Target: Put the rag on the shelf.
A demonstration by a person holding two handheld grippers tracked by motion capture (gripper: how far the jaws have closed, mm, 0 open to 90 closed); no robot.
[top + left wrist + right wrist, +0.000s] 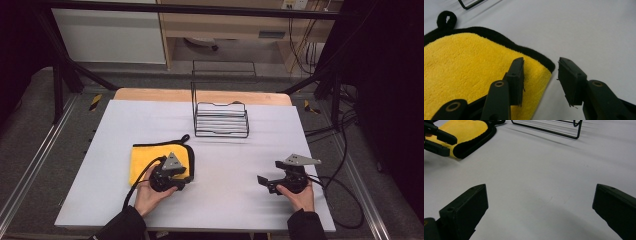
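One yellow cloth [145,161] | one wire rack [221,120] | left claw [541,76] released, straddling cloth corner | right claw [540,207] released

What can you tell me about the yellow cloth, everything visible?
The yellow cloth looks like plush microfibre, with a black bound edge and a small black hanging loop at one corner. It lies flat, apparently folded, on the white table, left of centre and in front of the wire rack. The left gripper straddles its near corner: one of the fingers is over the pile, the other is beyond the edge, with a gap remaining. The pads are not pressing on the cloth.
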